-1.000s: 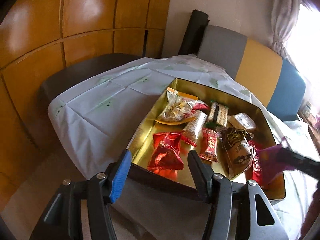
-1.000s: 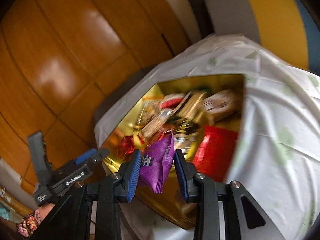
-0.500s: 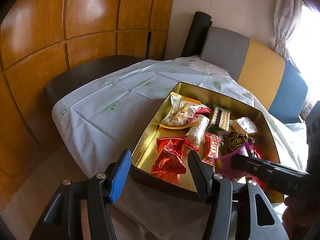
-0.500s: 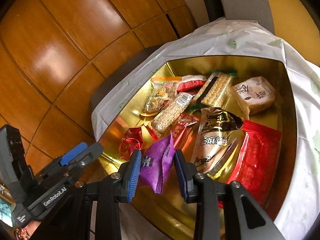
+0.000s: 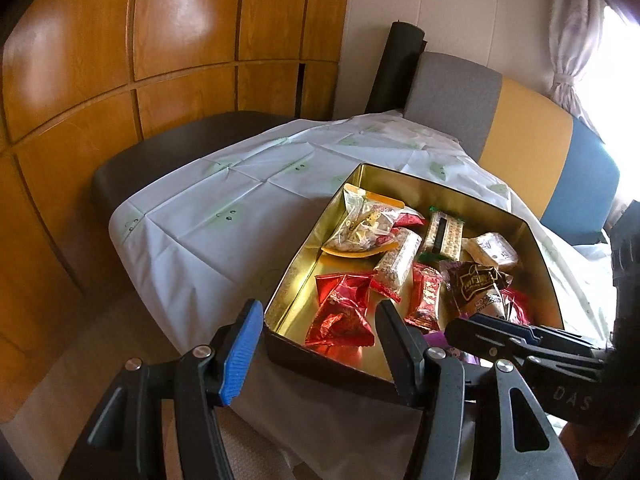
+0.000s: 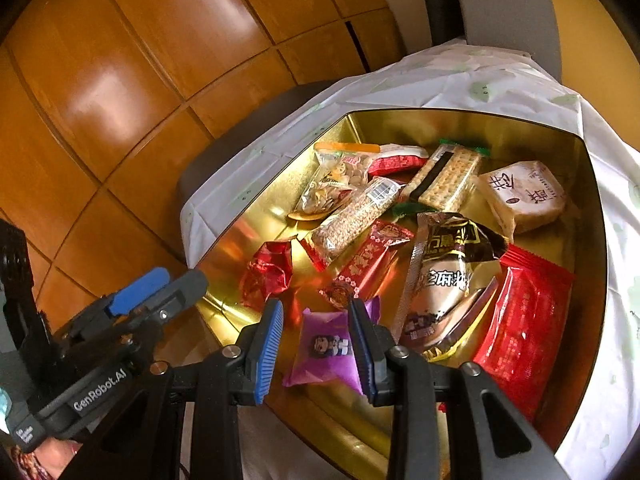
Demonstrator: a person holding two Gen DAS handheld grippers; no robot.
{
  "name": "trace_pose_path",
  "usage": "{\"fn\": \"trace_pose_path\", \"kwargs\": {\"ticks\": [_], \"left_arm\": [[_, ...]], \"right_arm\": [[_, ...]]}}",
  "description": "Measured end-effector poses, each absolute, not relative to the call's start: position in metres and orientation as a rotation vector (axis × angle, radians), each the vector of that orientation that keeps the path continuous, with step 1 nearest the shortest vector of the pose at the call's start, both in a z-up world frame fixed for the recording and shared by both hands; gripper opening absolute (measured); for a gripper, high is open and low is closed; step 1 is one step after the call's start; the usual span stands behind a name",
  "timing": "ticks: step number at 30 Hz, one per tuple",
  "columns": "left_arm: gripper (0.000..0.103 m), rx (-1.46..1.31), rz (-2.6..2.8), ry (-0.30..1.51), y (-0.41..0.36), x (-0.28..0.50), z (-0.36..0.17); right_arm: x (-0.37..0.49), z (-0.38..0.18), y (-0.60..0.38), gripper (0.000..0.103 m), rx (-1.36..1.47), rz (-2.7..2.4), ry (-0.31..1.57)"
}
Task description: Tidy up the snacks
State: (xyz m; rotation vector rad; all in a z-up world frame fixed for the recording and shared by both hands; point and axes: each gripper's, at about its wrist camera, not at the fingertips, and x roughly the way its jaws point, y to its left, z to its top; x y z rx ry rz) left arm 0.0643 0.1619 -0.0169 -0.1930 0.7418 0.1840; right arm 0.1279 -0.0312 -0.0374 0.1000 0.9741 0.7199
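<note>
A gold-lined tin point(image 6: 460, 114) sits on a white cloth and holds several wrapped snacks: a red foil packet point(image 6: 266, 272), a brown sesame packet point(image 6: 448, 276), a big red packet point(image 6: 524, 320), crackers point(image 6: 448, 180) and a white pastry point(image 6: 524, 196). My right gripper point(image 6: 316, 316) is shut on a purple packet point(image 6: 324, 352), low over the tin's near floor, its printed face towards the camera. In the left wrist view, the right gripper point(image 5: 454, 326) reaches in from the right over the tin point(image 5: 440, 188). My left gripper point(image 5: 318, 312) is open and empty at the tin's near left corner.
The white tablecloth point(image 5: 208, 220) covers a dark table point(image 5: 132, 160) whose left end is bare. Wood wall panels point(image 5: 160, 40) stand behind and to the left. A grey, yellow and blue seat back point(image 5: 520, 128) runs along the far side, beside a curtain point(image 5: 572, 40).
My right gripper has carried the purple packet leftwards and down, over the tin's near edge. The packet has turned from edge-on to face the camera. The left gripper has stayed put.
</note>
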Motion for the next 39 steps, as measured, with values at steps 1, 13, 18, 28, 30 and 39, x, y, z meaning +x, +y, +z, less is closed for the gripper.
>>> {"fn": "trace_pose_path", "kwargs": {"ticks": [1,13,18,28,30,39], "left_arm": [[0.059,-0.196,0.188,0.738,0.163,0.064,-0.016],[0.082,-0.192,0.186,0.743,0.159,0.062,-0.012],[0.09,-0.177,0.17,0.752,0.149,0.056,-0.009],[0.103,-0.111,0.219,0.78,0.145,0.034,-0.007],[0.103,-0.106,0.227,0.794,0.145,0.028,-0.008],[0.103,-0.076,0.277,0.814,0.134,0.013,-0.006]], "right_arm": [[0.128,-0.037,-0.033,0.034,0.096,0.709,0.975],[0.127,-0.031,-0.064,0.037,0.125,0.528,0.943],[0.107,-0.026,-0.07,0.046,0.1,0.463,0.906],[0.071,-0.007,-0.098,0.08,0.097,0.24,0.8],[0.063,-0.002,-0.099,0.08,0.078,0.203,0.778],[0.037,0.005,-0.102,0.08,0.051,0.145,0.769]]}}
